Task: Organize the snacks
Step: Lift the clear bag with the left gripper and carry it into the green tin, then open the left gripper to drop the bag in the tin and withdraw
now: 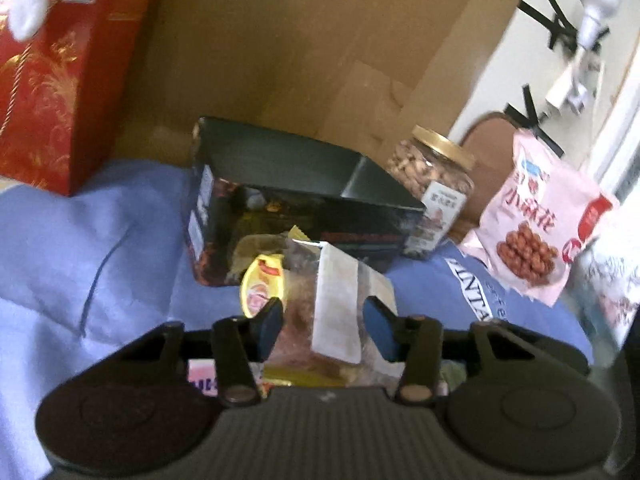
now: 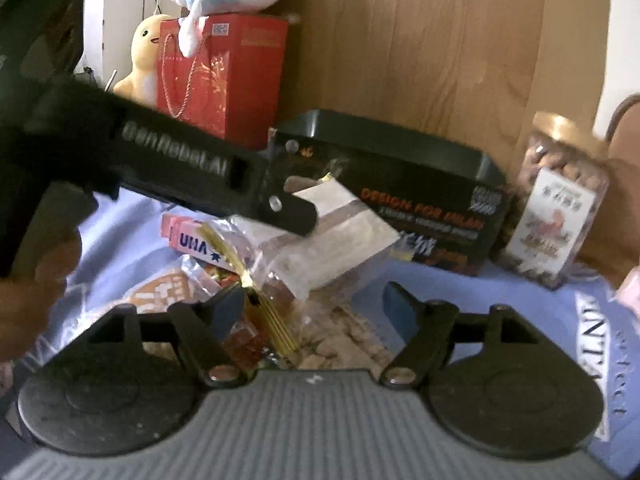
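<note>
Holding: the left gripper (image 1: 322, 320) is clamped on a clear snack packet (image 1: 336, 304) with a white label band, its blue pads pressed against the packet's two sides.
Seen from the right: the left gripper (image 2: 296, 216) reaches in from the left edge, and the clear snack packet (image 2: 320, 248) hangs at its tip, above the pile of loose snacks.
Right gripper: the right gripper (image 2: 314, 308) is spread wide and grips nothing; a gold-striped wrapper (image 2: 276, 324) and crumbly pieces lie between its fingers, lower down.
Black box: the black box (image 1: 296, 200) is open-topped and stands just behind the held packet, its near rim level with the packet's upper end.
Room to the left: bare blue sheet (image 1: 100, 240) stretches from the box to the red gift bag (image 1: 60, 80), which stands well apart against the wooden board.
Room to the right: the nut jar (image 1: 436, 184) with a gold lid stands just beside the box's right end; the pink snack bag (image 1: 536, 224) leans further right, near the frame's edge.
Behind: a wooden board (image 2: 440, 40) closes off the back, right behind the box.
Pile: a pink UHA pack (image 2: 192, 240) and an orange packet (image 2: 160, 292) lie on the sheet left of the right gripper.
</note>
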### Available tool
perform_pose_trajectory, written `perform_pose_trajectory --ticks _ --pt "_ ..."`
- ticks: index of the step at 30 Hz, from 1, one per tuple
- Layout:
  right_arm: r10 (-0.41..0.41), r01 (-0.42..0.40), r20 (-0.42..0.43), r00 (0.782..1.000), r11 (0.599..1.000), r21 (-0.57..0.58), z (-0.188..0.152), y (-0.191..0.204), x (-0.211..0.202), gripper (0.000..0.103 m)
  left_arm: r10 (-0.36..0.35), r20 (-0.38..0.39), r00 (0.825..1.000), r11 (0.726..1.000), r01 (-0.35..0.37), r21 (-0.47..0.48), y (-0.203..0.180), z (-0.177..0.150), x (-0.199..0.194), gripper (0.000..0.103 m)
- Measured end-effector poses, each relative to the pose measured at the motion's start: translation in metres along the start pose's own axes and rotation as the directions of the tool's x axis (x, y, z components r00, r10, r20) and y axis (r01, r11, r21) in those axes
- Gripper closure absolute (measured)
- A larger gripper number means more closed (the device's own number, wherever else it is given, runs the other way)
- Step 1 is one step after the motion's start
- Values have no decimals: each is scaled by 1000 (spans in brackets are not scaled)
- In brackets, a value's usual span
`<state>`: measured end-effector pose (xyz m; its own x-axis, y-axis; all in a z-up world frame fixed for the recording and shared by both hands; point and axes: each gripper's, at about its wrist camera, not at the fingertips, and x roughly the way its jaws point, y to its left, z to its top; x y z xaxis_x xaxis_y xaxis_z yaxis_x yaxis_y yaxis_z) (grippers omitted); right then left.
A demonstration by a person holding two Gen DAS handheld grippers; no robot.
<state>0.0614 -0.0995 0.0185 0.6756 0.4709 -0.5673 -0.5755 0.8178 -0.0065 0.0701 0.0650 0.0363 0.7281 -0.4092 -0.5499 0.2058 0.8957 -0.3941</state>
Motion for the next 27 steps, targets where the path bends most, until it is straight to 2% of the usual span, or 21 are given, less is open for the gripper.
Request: perform_pose_trajectory --ticks 1,2,5,11,14,17,22,23,26,27 --pt "26 -26 -2 1000 1000 10 -1 1 1 40 0 10 1000 1000 0 19 -3 -1 -2 68" --pt "16 -16 7 1000 1000 13 -2 2 0 47 -5 18 1000 1000 4 30 -5 -2 -5 70" --pt "-21 20 69 997 1000 8 -5 6 -10 54 -7 68 998 999 3 48 -13 2 -14 73" --pt "-105 110 243 964 994 -9 14 8 -30 56 -39 221 974 998 28 53 -30 29 -29 73" --pt "-142 158 276 950 987 -37 33 4 -22 56 -16 271 962 997 -5 75 -32 46 -20 73" --pt "-148 157 272 951 987 -13 47 -9 -5 57 5 280 960 999 -16 36 -23 61 -2 73" --pt "-165 175 250 954 985 -15 54 -17 25 60 24 272 962 999 -15 -34 -3 66 21 74" --pt "-178 188 254 951 982 -17 55 -17 29 60 25 272 962 999 -15 -41 0 64 22 73" --pt "-246 256 305 920 967 8 57 -16 33 59 56 268 962 998 -48 -38 3 62 23 69" --pt "-243 249 304 921 968 21 58 -18 33 59 58 273 960 998 -49 -39 4 61 20 69"
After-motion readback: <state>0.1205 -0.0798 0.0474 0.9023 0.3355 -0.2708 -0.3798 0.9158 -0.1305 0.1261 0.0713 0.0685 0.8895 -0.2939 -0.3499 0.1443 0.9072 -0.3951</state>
